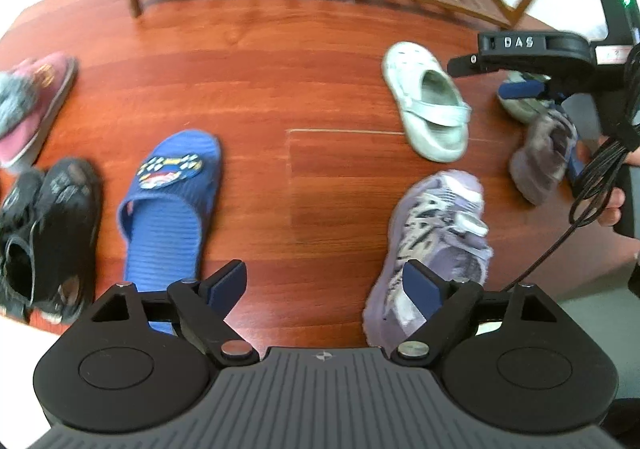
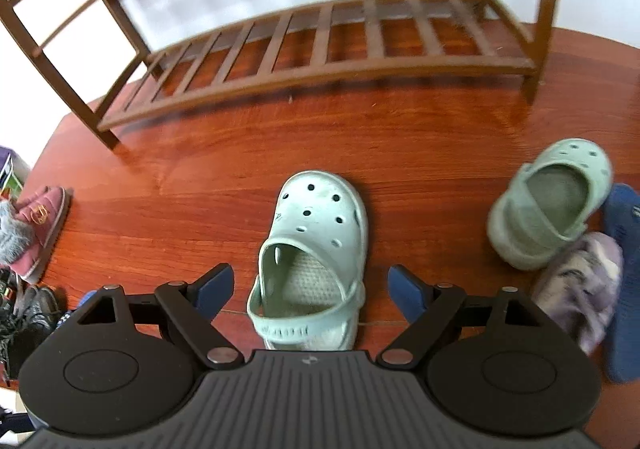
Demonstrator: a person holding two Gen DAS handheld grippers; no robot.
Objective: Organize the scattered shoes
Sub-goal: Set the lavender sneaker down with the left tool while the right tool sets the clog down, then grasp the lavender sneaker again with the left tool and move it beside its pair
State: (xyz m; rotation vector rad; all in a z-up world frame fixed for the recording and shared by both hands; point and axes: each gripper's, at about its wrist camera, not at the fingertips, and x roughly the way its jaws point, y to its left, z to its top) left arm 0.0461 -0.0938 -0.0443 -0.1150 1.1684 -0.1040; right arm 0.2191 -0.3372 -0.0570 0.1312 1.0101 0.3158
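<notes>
1. Pale mint foam clog with perforated toe (image 2: 316,261): lies upright on the red-brown wooden floor (image 2: 224,177), toe toward the rack, heel strap nearest the camera, between the right tongs (image 2: 310,291), which stand spread and touch neither side of it.
2. Second mint clog (image 2: 548,205): to the right, well apart, leaning against a lilac knit sneaker (image 2: 580,289) and a dark blue slipper (image 2: 624,277).
3. Left tongs (image 1: 324,287): spread, nothing between them, over bare floor between a blue ribbed slide sandal (image 1: 168,205) and another lilac laced sneaker (image 1: 432,245).
4. Left margin: pink fur-lined slipper (image 1: 36,109) and black shoes (image 1: 48,241) crowd the floor's edge.
5. Brown slatted wooden shoe rack (image 2: 320,45): bottom shelf bare; a wide strip of open floor separates it from every shoe.
</notes>
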